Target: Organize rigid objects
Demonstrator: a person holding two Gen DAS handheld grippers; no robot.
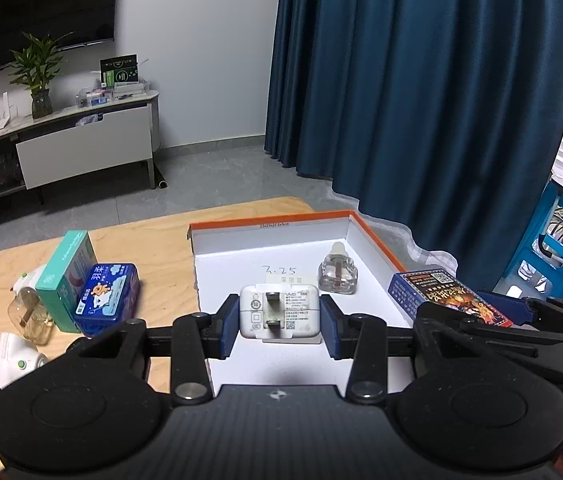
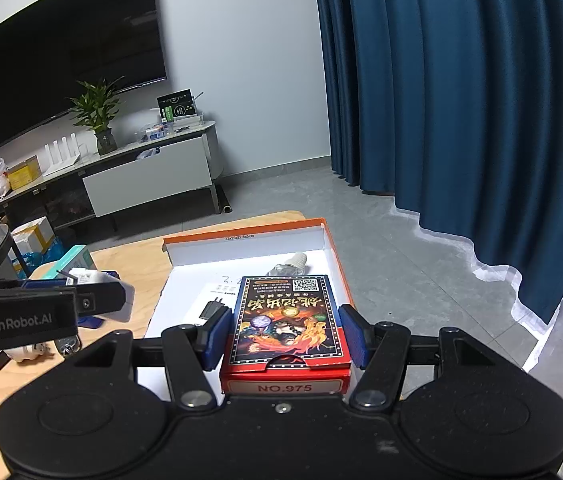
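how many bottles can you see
2: a clear bottle stands inside the white box, near its right wall; an amber bottle sits on the table left of it. Others may be hidden.

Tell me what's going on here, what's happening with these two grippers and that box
A person is sorting small items into an open white box with an orange rim, using a gripper in each hand. The left gripper has its jaws closed on a white charger plug over the box floor. The right gripper grips a pack of cards at the box's right side. A small clear bottle already sits inside. A teal box, a blue tin and other items wait on the wooden table.
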